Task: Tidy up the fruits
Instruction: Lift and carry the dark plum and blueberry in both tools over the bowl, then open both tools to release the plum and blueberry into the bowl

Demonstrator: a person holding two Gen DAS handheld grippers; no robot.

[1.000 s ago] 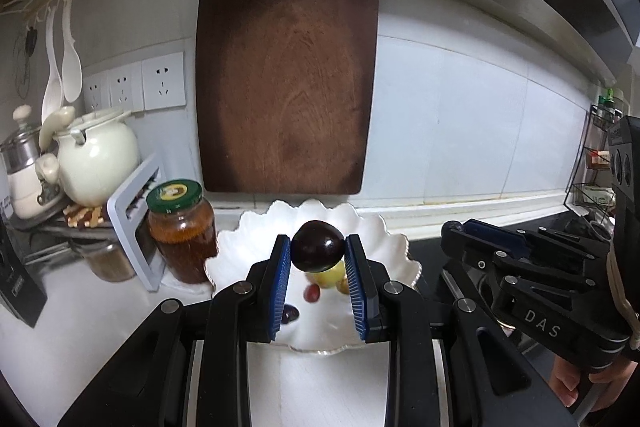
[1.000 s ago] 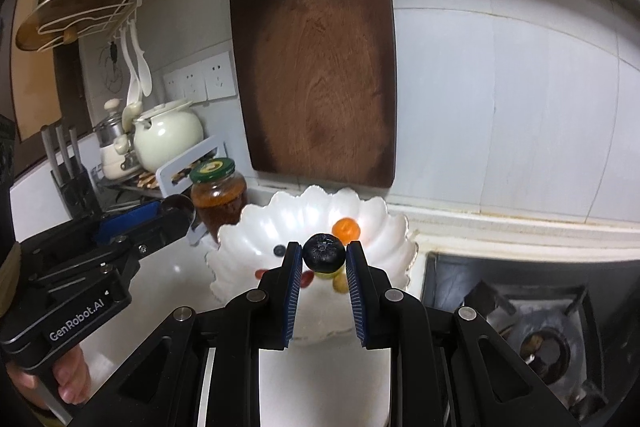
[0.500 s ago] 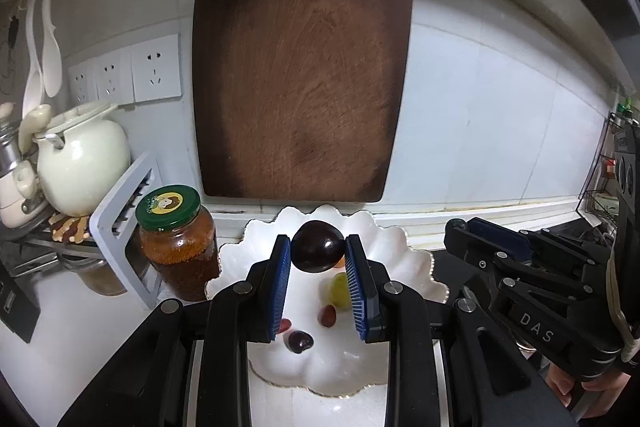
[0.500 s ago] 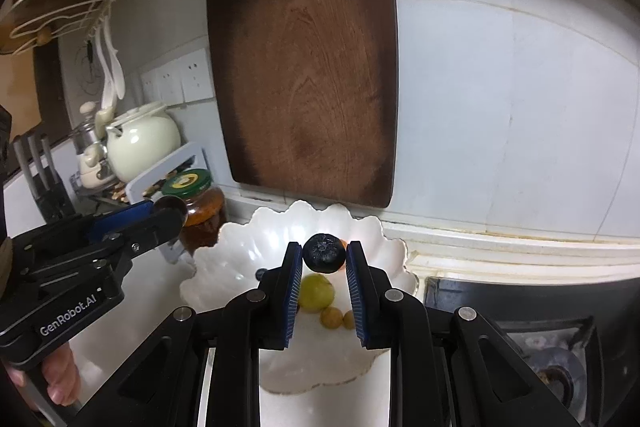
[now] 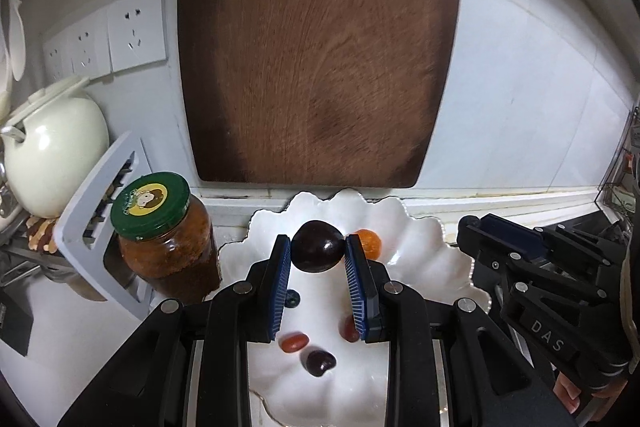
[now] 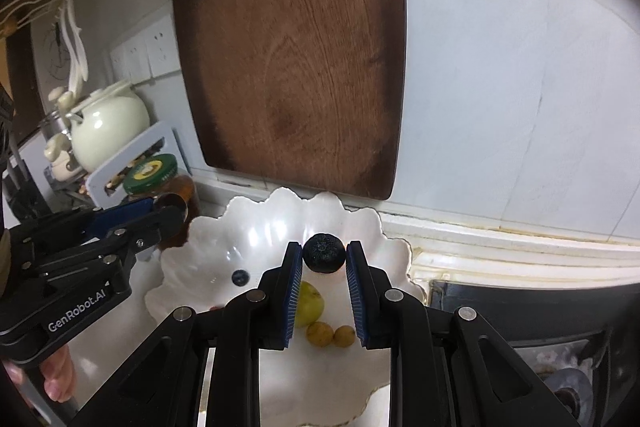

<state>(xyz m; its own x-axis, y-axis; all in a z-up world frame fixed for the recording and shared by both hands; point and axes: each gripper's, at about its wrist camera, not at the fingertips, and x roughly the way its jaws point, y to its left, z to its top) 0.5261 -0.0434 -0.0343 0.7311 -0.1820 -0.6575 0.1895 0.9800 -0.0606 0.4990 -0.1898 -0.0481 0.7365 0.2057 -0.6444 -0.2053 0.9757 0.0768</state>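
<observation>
My left gripper (image 5: 317, 251) is shut on a dark plum (image 5: 317, 247) and holds it above a white scalloped plate (image 5: 424, 259). On the plate lie an orange fruit (image 5: 370, 243), a blueberry (image 5: 292, 298), a red grape tomato (image 5: 294, 342) and a dark cherry (image 5: 320, 362). My right gripper (image 6: 323, 258) is shut on a large blueberry (image 6: 324, 252) above the same plate (image 6: 264, 227). A green fruit (image 6: 310, 303), two small yellow fruits (image 6: 320, 334) and a blueberry (image 6: 240, 277) lie there. Each gripper shows in the other's view, the right one (image 5: 532, 267) and the left one (image 6: 100, 243).
A brown cutting board (image 5: 320, 43) leans on the tiled wall behind the plate. A jar with a green lid (image 5: 164, 231), a grey rack (image 5: 100, 211) and a cream teapot (image 5: 52, 147) stand to the left. A black stove (image 6: 540, 339) is to the right.
Both grippers have moved forward and lower over the plate, each still holding its fruit. The cutting board and the plate's fruits now look larger and closer.
</observation>
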